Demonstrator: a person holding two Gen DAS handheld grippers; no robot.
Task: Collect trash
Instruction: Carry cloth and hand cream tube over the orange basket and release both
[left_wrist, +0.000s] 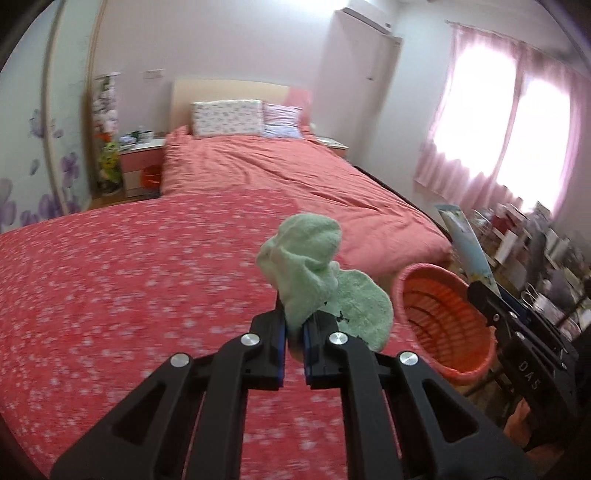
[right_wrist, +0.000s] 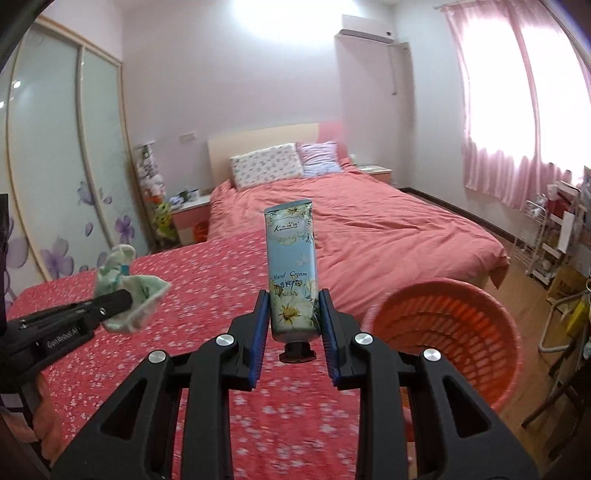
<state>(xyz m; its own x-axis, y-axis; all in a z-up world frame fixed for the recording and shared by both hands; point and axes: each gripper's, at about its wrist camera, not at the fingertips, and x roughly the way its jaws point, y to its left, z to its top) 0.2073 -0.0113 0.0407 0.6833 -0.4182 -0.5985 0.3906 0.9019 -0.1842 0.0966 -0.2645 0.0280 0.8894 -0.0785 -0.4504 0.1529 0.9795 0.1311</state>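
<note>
Left wrist view first: the left gripper (left_wrist: 293, 332) is clamped tight on a crumpled green cloth (left_wrist: 314, 273), which sticks up out of the jaws in the middle of the frame. Below it is the red flowery bedspread (left_wrist: 110, 295). The orange basket (left_wrist: 447, 325) sits at lower right, and the right gripper (left_wrist: 484, 299) pokes in from the right edge just over the basket's rim, with the hand cream tube (left_wrist: 465, 243) rising from it.

What could go wrong, I'd guess: the cloth is only pinched near one end and the loose flap hangs free, so it could drape over the basket rim instead of falling in. And both grippers heading for the same basket could bump each other.

Right wrist view: the right gripper (right_wrist: 293, 325) holds the hand cream tube (right_wrist: 291, 266) at a narrow opening, cap end down between the blue pads (right_wrist: 260, 332), tube standing almost upright in the center. The grip is near the cap end, so most of the tube is above the pads; it might pivot or slip if swung fast. The orange basket (right_wrist: 443, 332) is at lower right, open and looking empty. The left gripper (right_wrist: 110, 306) with the green cloth (right_wrist: 125, 284) is at the left edge, well apart.

Around: pillows (right_wrist: 266, 166) at the headboard, pink curtains (right_wrist: 517, 129) at right, a white cart (right_wrist: 543, 240) beyond the basket. Nothing stands between the tube and the basket.
</note>
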